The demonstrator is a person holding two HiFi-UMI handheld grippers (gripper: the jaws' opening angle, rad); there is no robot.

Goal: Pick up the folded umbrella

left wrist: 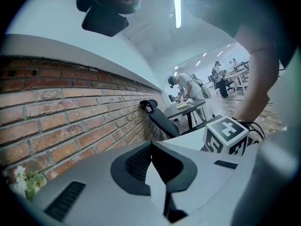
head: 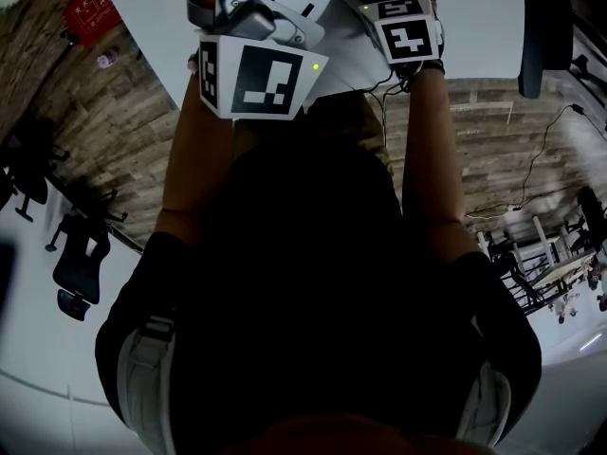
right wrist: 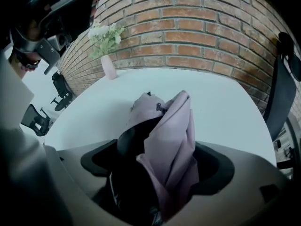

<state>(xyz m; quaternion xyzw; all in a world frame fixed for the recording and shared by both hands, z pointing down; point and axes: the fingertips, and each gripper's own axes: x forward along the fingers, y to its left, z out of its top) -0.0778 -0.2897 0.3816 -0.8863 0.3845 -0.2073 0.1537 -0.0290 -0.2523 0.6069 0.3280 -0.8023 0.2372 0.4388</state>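
The folded umbrella [right wrist: 171, 140], mauve fabric with black folds inside, stands up between the jaws of my right gripper [right wrist: 160, 175], which is shut on it above a white table [right wrist: 225, 107]. My left gripper [left wrist: 154, 168] is shut with nothing in it and points at a brick wall. In the head view both grippers are held high in front of the person's dark shirt. Only their marker cubes show clearly, the left cube [head: 256, 79] and the right cube [head: 410, 31]. The umbrella is hidden in the head view.
A pink vase with white flowers [right wrist: 107, 51] stands at the table's far left, by the brick wall [right wrist: 197, 36]. A black office chair [left wrist: 160, 119] leans against the wall beside the table. More chairs [head: 81, 263] and a cable [head: 531, 173] are on the floor.
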